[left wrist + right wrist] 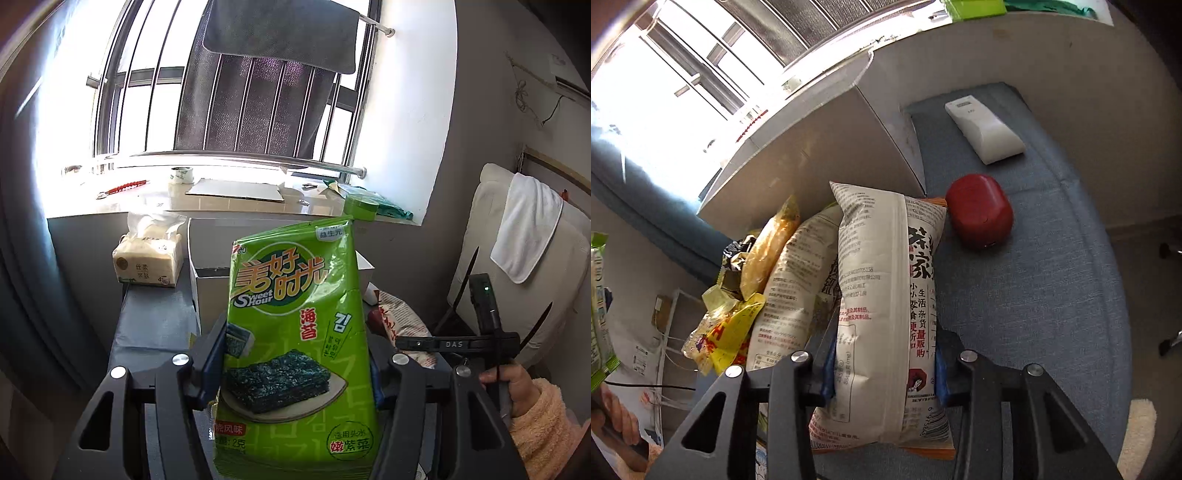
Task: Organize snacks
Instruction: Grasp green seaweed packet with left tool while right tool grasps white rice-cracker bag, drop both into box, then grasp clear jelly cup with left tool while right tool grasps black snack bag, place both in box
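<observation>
My left gripper is shut on a green seaweed snack bag and holds it upright above the dark bench; the bag's edge also shows at the left of the right wrist view. Behind it stands a white cardboard box. My right gripper is shut on a white puffed snack bag with red and black print, seam side up, resting over the blue-grey cushion. Left of it lie another white bag, an orange-yellow bag and a yellow wrapper, next to the white box.
A red rounded case and a white remote-like block lie on the cushion. A tissue pack sits on the bench's far end. The windowsill holds tape, cardboard and green items. A white chair with a towel stands right.
</observation>
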Demonstrator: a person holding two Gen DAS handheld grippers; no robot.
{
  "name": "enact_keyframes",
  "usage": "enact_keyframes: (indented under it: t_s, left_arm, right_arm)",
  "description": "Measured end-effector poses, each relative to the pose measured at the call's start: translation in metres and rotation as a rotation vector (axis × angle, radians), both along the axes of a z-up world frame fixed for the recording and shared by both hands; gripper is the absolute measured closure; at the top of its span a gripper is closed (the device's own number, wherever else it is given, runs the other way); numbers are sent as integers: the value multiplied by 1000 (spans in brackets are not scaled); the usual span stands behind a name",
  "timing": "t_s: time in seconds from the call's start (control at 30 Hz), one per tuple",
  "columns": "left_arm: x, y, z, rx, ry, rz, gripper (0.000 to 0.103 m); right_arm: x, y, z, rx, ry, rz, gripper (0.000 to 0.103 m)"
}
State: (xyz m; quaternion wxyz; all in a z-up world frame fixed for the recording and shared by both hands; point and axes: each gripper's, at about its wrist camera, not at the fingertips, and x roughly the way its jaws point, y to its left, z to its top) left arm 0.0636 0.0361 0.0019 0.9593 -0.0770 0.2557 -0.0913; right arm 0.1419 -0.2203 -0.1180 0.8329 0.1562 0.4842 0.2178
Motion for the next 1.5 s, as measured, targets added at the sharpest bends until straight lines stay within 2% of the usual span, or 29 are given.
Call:
enact_keyframes:
  t_s: [0.13, 0.27, 0.37, 0.47, 0.57, 0.7, 0.73, 0.77, 0.8, 0.83, 0.87, 0.9, 0.93, 1.07, 1.23, 1.33, 1.4, 1.5]
  left_arm:
    - [36, 9, 2, -17, -8, 17, 38]
    - [89, 21, 11, -55, 8, 33, 38]
    - [137, 24, 15, -37, 35, 69, 38]
    - [181, 24, 14, -28, 63, 83, 38]
    - [220, 23, 4, -28, 115, 99, 38]
    - [260, 17, -14, 46, 179, 128, 34]
    - [268, 18, -19, 51, 197, 130, 29]
    - [275, 18, -24, 57, 224, 128, 14]
    - [281, 19, -29, 69, 257, 132, 6]
    - [282, 21, -34, 78, 277, 147, 0]
    - [280, 24, -37, 81, 289, 159, 0]
    - [277, 26, -40, 82, 290, 168, 0]
    - [273, 29, -41, 85, 287, 172, 0]
    - [253, 39, -36, 72, 255, 173, 0]
    - [198, 41, -11, 45, 101, 139, 0]
    - [154, 32, 1, 76, 21, 106, 0]
    - [124, 27, 1, 81, 41, 98, 0]
    - [75, 24, -5, 37, 45, 81, 0]
  right_arm:
    - [-12, -5, 51, 70, -151, 0, 61]
    - [15, 11, 107, 67, -268, 12, 61]
    - [41, 31, 135, 56, -331, 22, 61]
    - [83, 49, 139, 47, -288, 17, 61]
    - [125, 70, 132, -18, -225, 31, 61]
    - [165, 92, 110, -85, -171, 45, 60]
    - [173, 96, 104, -99, -149, 43, 60]
    - [181, 98, 98, -101, -123, 43, 58]
    - [188, 99, 90, -92, -97, 37, 56]
    - [195, 98, 84, -76, -75, 27, 47]
    - [199, 98, 79, -64, -55, 17, 22]
    - [201, 96, 76, -63, -47, 7, 9]
    - [199, 94, 76, -62, -61, 0, 0]
    - [183, 91, 91, -83, -162, -1, 0]
    - [147, 81, 121, -43, -267, 28, 0]
    - [112, 74, 136, -48, -334, 53, 0]
    - [84, 69, 142, -51, -371, 59, 0]
    - [39, 61, 141, -55, -409, 78, 0]
